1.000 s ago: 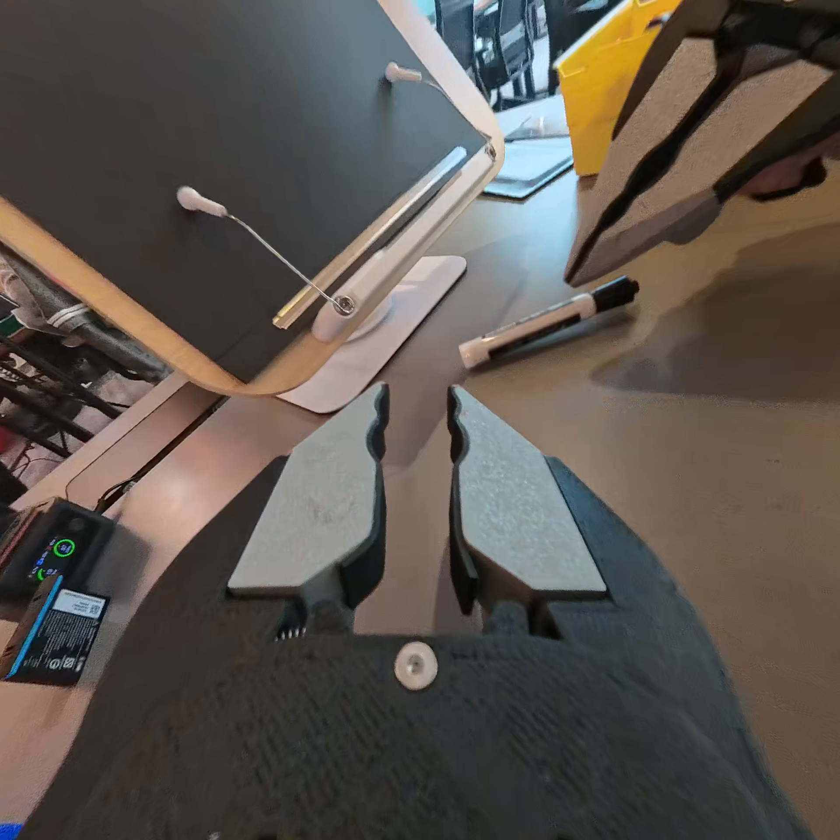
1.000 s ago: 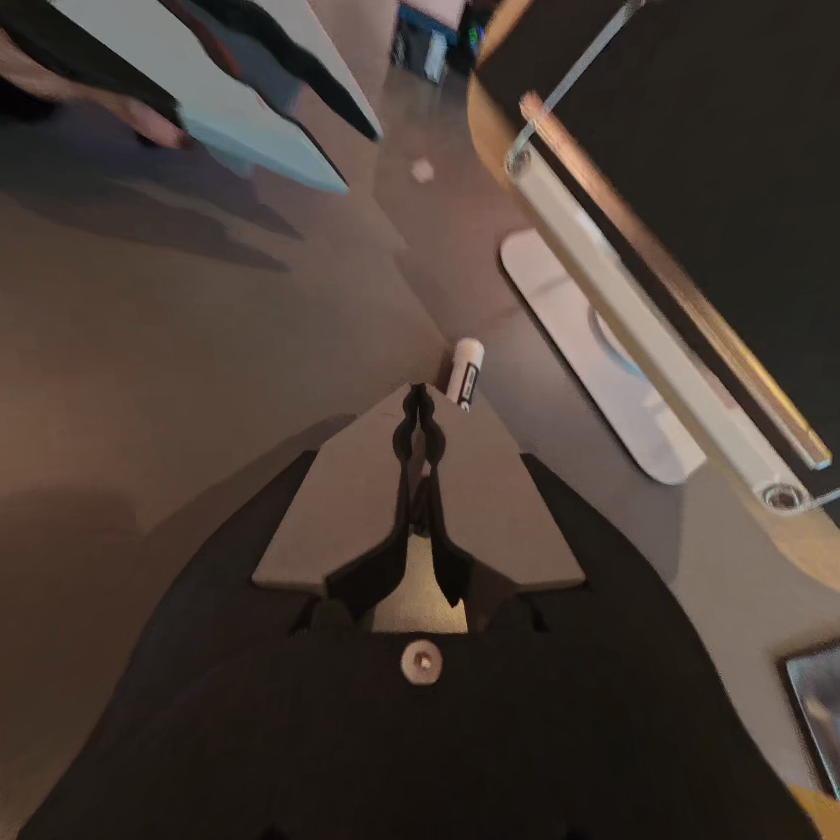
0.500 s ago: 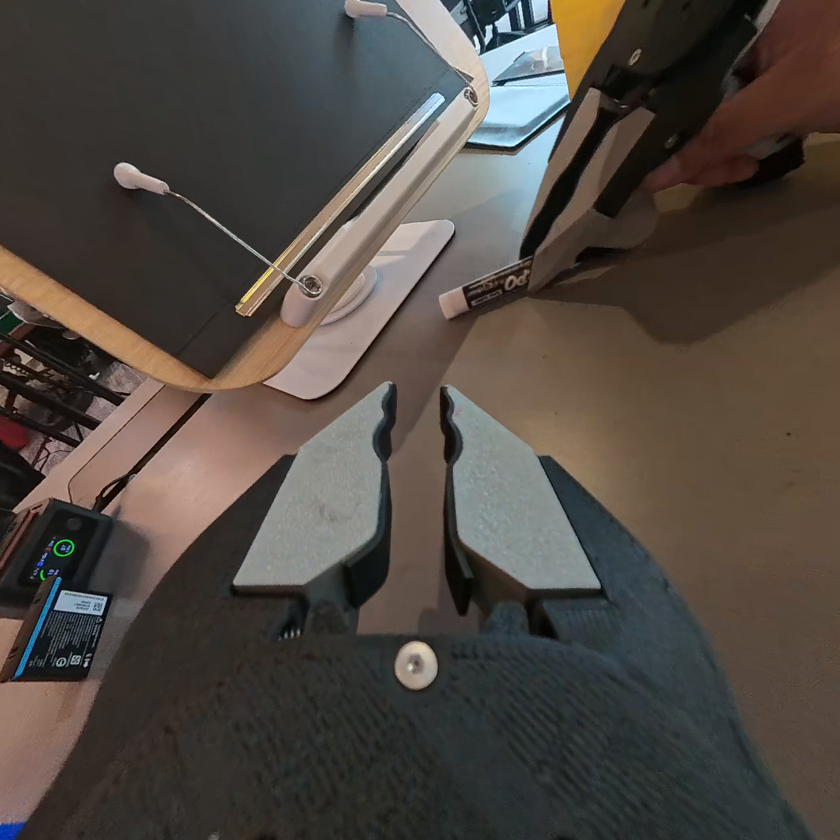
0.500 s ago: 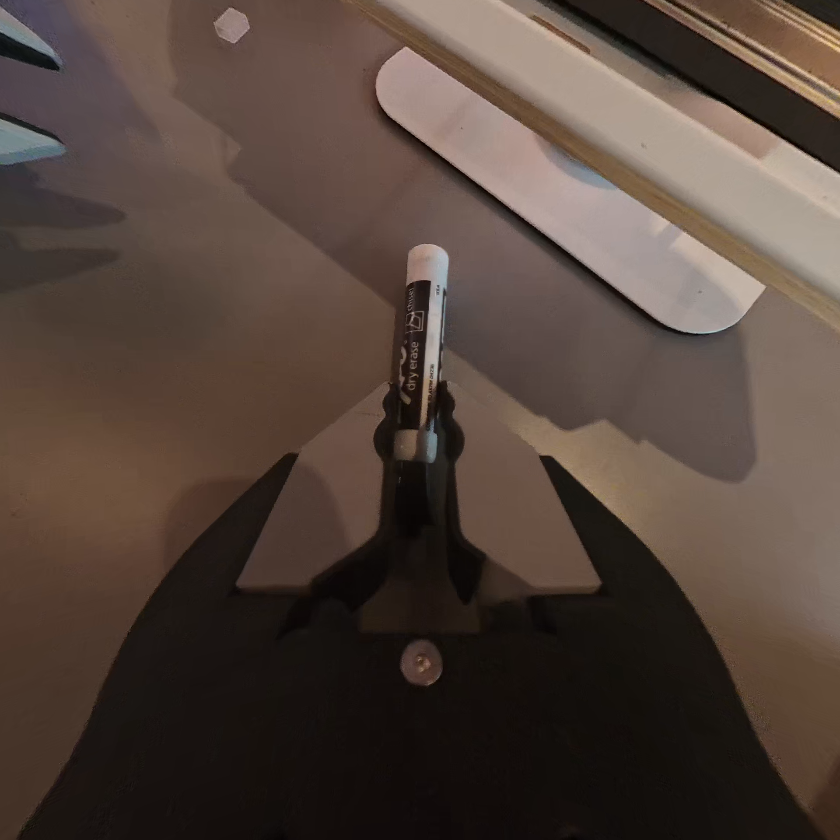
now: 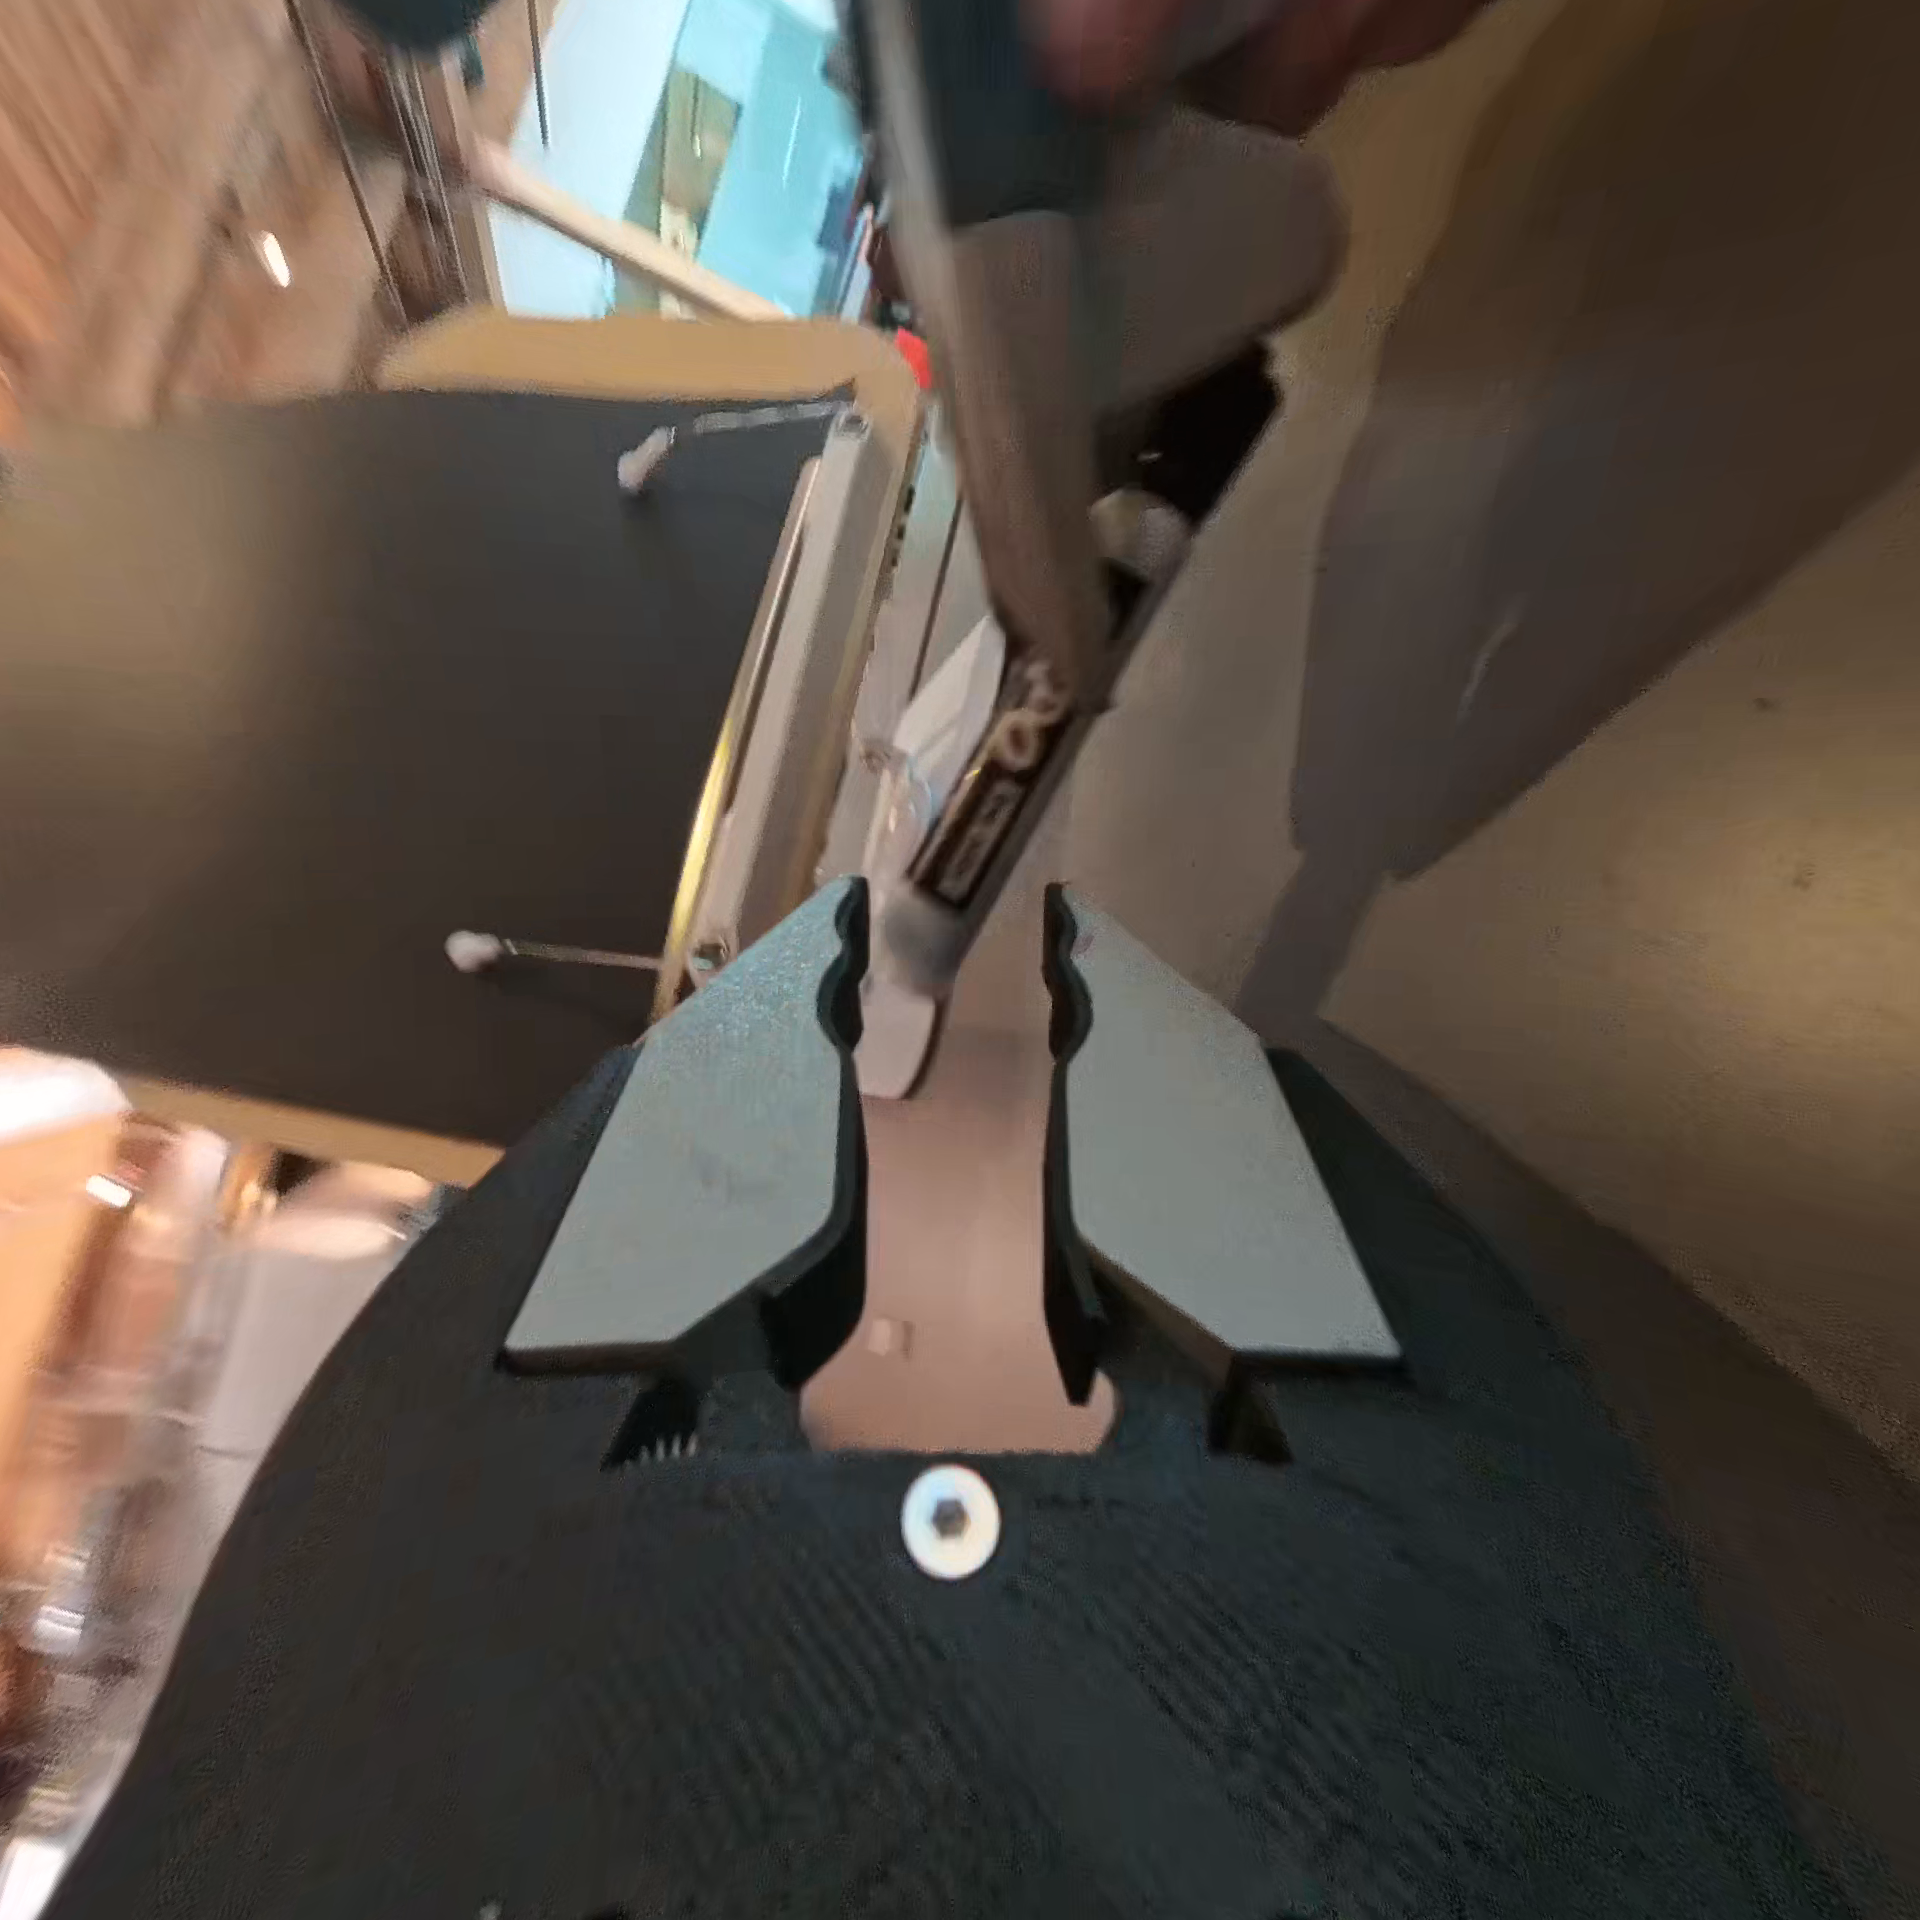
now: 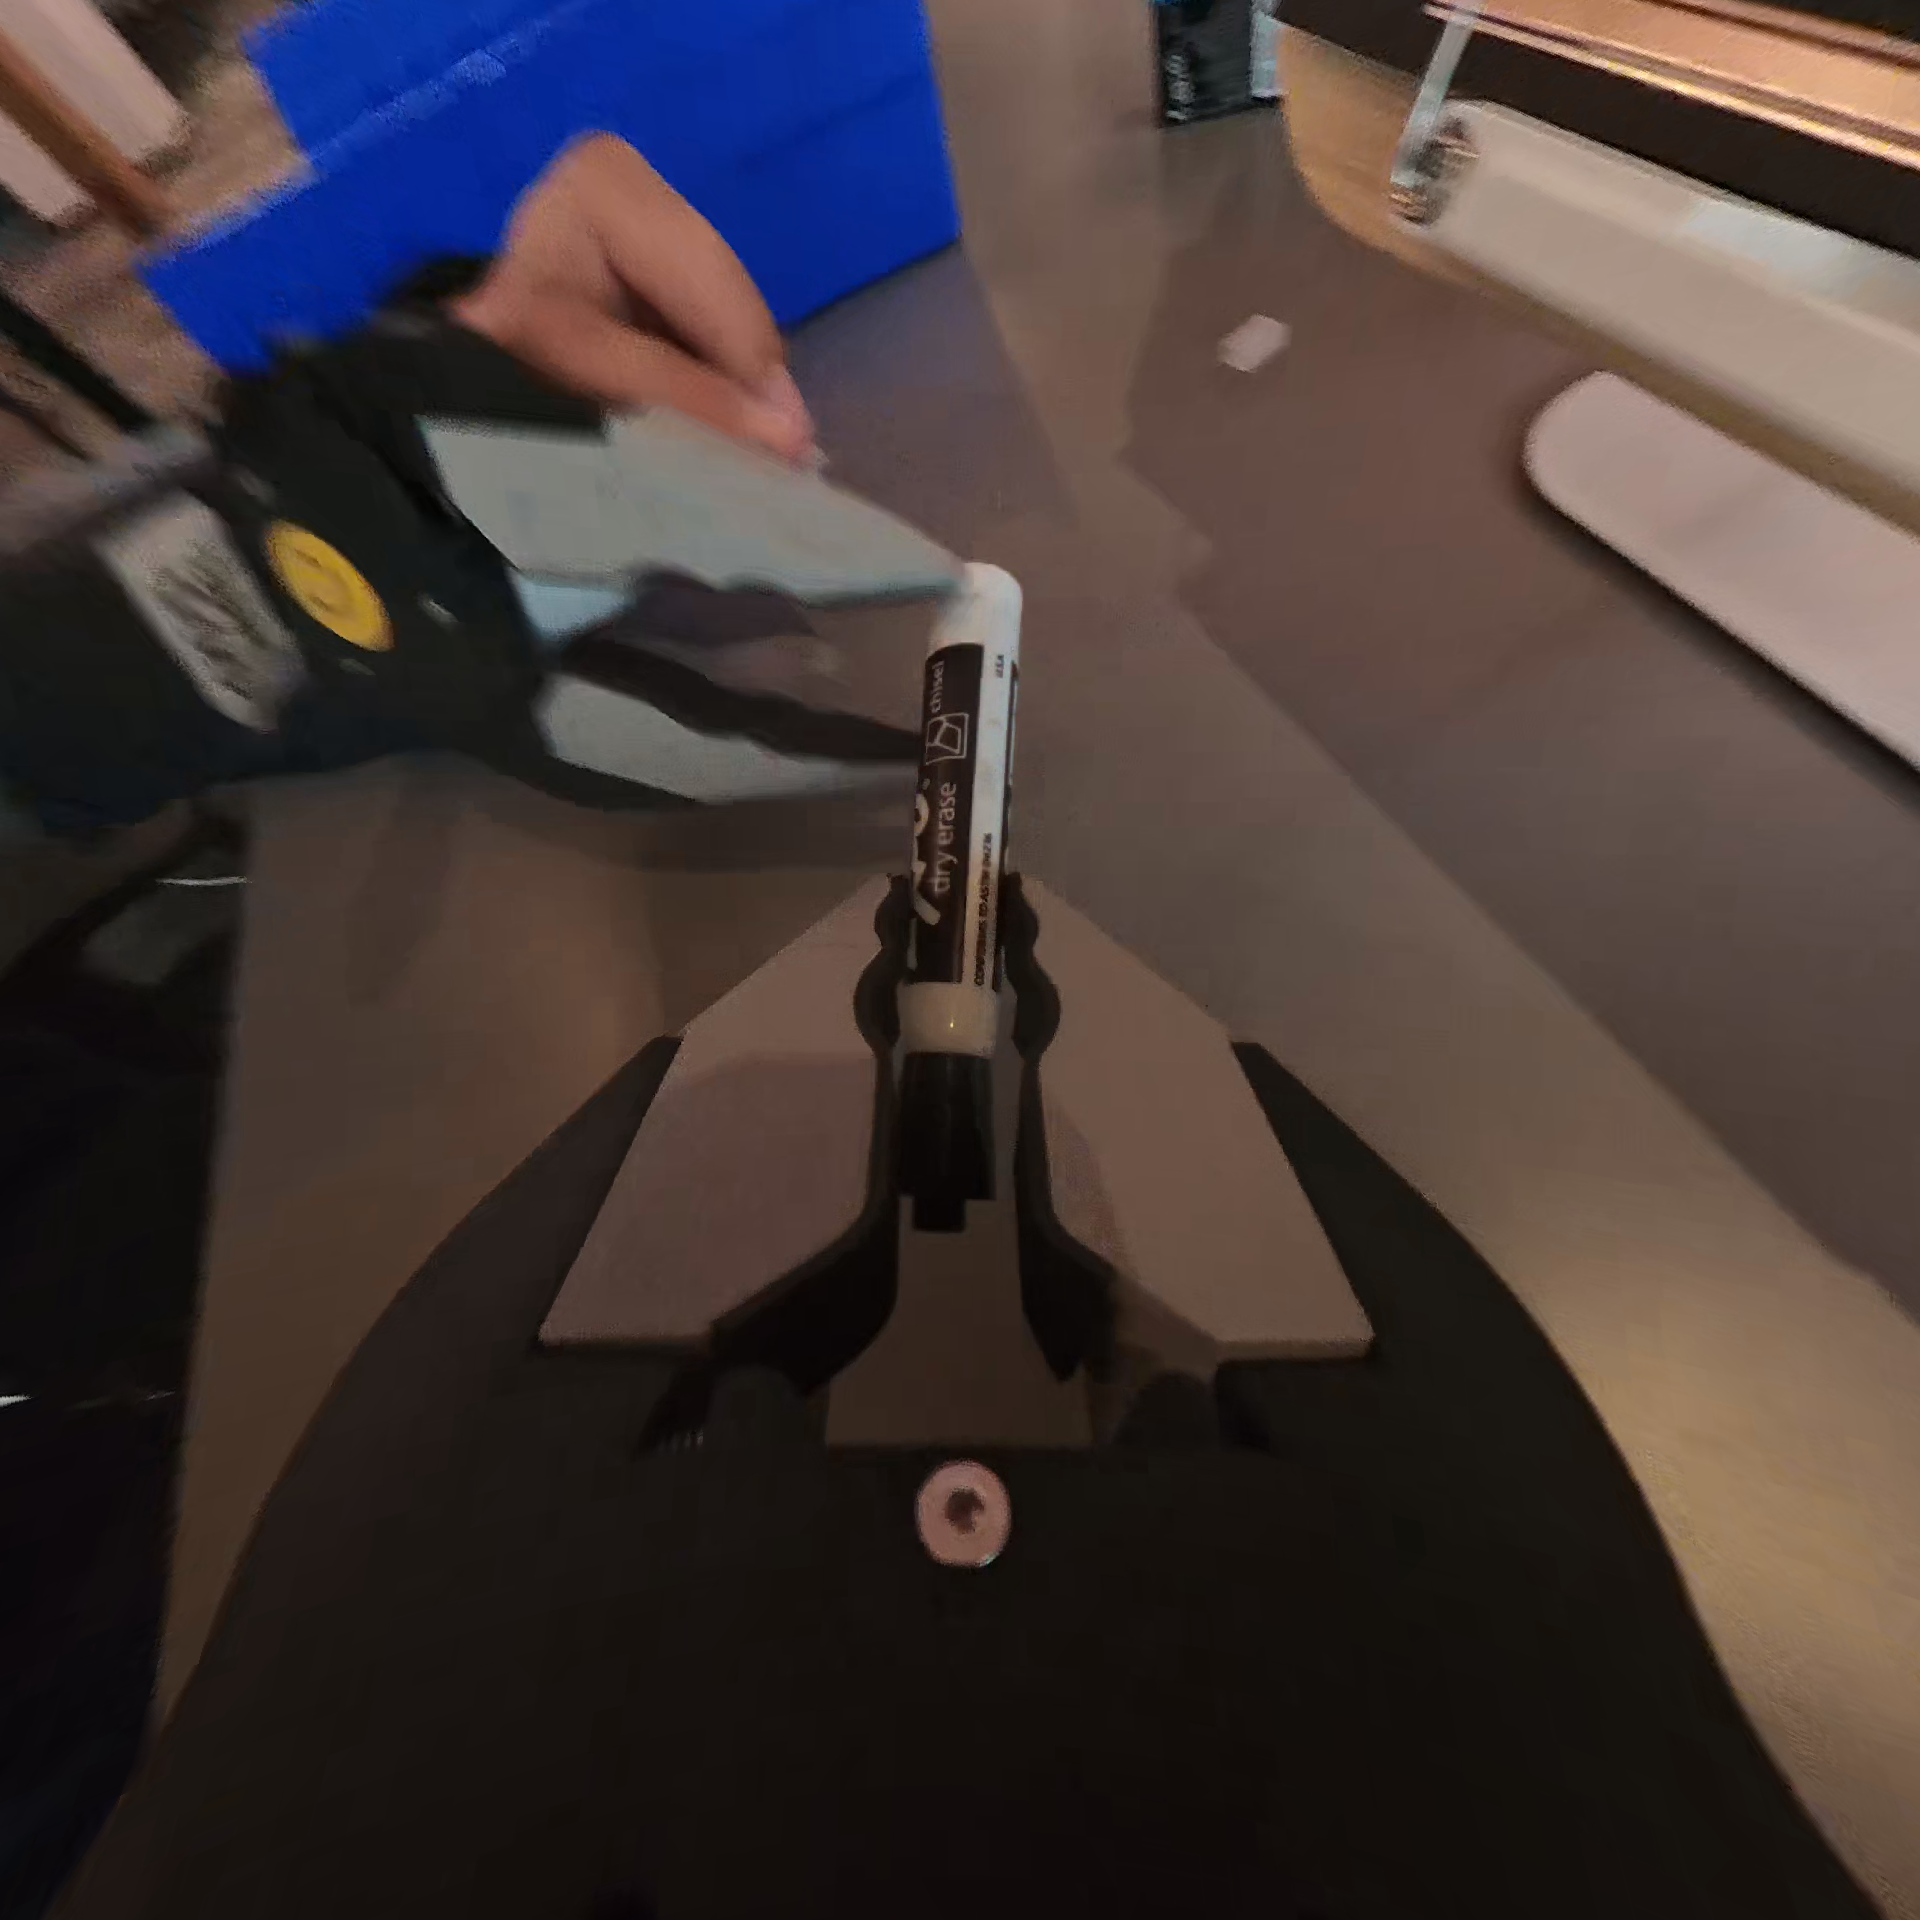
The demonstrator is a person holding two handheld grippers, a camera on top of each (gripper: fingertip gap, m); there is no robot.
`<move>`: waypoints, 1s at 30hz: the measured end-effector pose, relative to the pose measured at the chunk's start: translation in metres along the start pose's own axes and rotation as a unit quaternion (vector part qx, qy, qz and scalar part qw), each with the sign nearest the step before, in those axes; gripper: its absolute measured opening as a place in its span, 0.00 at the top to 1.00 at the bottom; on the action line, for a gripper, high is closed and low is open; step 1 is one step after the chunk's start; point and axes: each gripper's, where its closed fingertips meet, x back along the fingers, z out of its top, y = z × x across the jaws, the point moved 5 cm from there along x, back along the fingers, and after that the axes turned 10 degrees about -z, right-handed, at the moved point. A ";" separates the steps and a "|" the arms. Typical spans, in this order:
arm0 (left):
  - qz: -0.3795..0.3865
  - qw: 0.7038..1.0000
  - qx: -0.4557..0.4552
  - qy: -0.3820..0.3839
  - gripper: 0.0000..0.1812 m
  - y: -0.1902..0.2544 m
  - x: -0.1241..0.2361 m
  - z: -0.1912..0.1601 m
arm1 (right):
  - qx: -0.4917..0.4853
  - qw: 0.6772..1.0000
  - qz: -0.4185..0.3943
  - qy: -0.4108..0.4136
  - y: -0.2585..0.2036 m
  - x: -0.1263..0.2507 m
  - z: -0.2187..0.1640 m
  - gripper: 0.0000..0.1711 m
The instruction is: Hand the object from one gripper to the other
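On the left, the left gripper (image 6: 914, 665) reaches in with its jaws spread on either side of the white end of a marker (image 6: 966, 821). At centre, the right gripper (image 6: 954, 935) holds the marker in the air above the grey table (image 6: 1455, 935), jaws pinching it near the black cap. The handover appears midway: the left jaws likely must close before the right ones let go. On the right, a stand's white base (image 6: 1714, 582) sits well apart, leaving open room.

Office or lab workspace: brown desk (image 6: 1455, 831), tilted black board on white stand (image 5: 364, 675), blue bin (image 6: 623, 114), glass partition behind (image 5: 727, 187).
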 end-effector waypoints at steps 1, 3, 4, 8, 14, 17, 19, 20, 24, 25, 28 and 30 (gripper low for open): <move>0.012 0.999 -0.041 -0.002 0.84 0.002 -0.001 0.003 | -0.010 0.999 0.030 0.006 -0.007 0.001 0.003 0.92; 0.042 0.995 -0.092 -0.012 0.87 0.001 -0.002 0.007 | -0.017 0.998 0.067 0.004 -0.017 0.001 0.003 0.92; 0.046 0.994 -0.102 -0.015 0.87 0.000 -0.002 0.008 | -0.018 0.997 0.080 -0.001 -0.020 0.000 0.002 0.91; 0.016 0.997 -0.068 -0.022 0.89 0.000 -0.002 0.009 | -0.036 0.992 0.118 0.010 -0.022 0.004 0.002 0.89; -0.117 0.917 0.366 0.110 0.91 -0.024 0.004 0.001 | -0.081 0.973 0.110 0.186 0.006 0.053 0.035 0.71; -0.172 0.826 0.509 0.172 0.91 -0.032 0.006 -0.002 | -0.071 0.965 0.111 0.226 0.004 0.059 0.041 0.66; -0.226 0.778 0.551 0.199 0.91 -0.028 0.006 0.003 | -0.052 0.973 0.093 0.207 -0.003 0.046 0.039 0.63; -0.256 0.755 0.565 0.212 0.91 -0.024 0.006 0.008 | -0.041 0.976 0.087 0.194 -0.008 0.039 0.038 0.63; -0.323 0.677 0.615 0.245 0.90 -0.013 0.003 0.026 | -0.038 0.977 0.091 0.188 -0.024 0.019 0.038 0.89; -0.337 0.667 0.616 0.248 0.90 -0.011 0.004 0.030 | -0.042 0.976 0.100 0.187 -0.026 0.019 0.039 0.91; -0.329 0.689 0.604 0.231 0.90 -0.008 0.003 0.031 | -0.023 0.979 0.095 0.179 -0.028 0.020 0.037 0.91; -0.315 0.701 0.602 0.217 0.88 -0.009 0.002 0.027 | 0.013 0.981 0.064 0.183 -0.028 0.022 0.037 0.91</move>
